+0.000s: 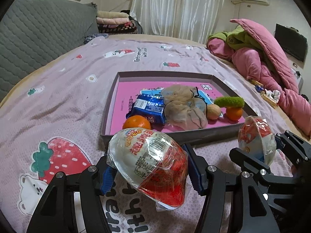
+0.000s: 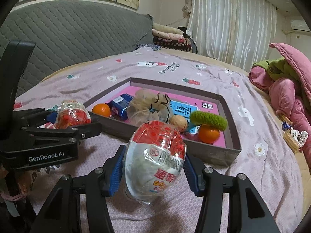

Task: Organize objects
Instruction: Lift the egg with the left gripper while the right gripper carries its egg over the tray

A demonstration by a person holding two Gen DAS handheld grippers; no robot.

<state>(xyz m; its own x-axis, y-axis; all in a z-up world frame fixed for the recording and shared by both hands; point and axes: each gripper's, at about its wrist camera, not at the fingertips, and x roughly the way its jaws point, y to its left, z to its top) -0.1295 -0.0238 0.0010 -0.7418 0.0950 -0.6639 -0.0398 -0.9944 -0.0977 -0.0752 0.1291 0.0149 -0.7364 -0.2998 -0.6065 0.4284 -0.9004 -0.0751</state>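
Note:
My left gripper (image 1: 149, 167) is shut on a wrapped red-and-white toy egg (image 1: 147, 165), held above the bedspread just short of the tray's near wall (image 1: 175, 136). My right gripper (image 2: 153, 167) is shut on a second wrapped egg (image 2: 155, 155), also in front of the tray (image 2: 213, 153). Each gripper shows in the other's view: the right one with its egg (image 1: 256, 141) at right, the left one with its egg (image 2: 72, 114) at left. The tray holds two oranges (image 1: 137, 123) (image 1: 234, 113), a blue snack packet (image 1: 149, 108), mesh pouches (image 1: 182, 106), a walnut (image 1: 213, 111) and a green hair tie (image 1: 229, 102).
The tray lies on a pink strawberry-print bedspread (image 1: 68, 97). A grey quilted headboard (image 1: 38, 38) stands at the left. Pink and green bedding (image 1: 262, 58) is piled at the right, with small clutter (image 1: 268, 95) beside it. Folded blankets (image 1: 114, 23) sit at the back.

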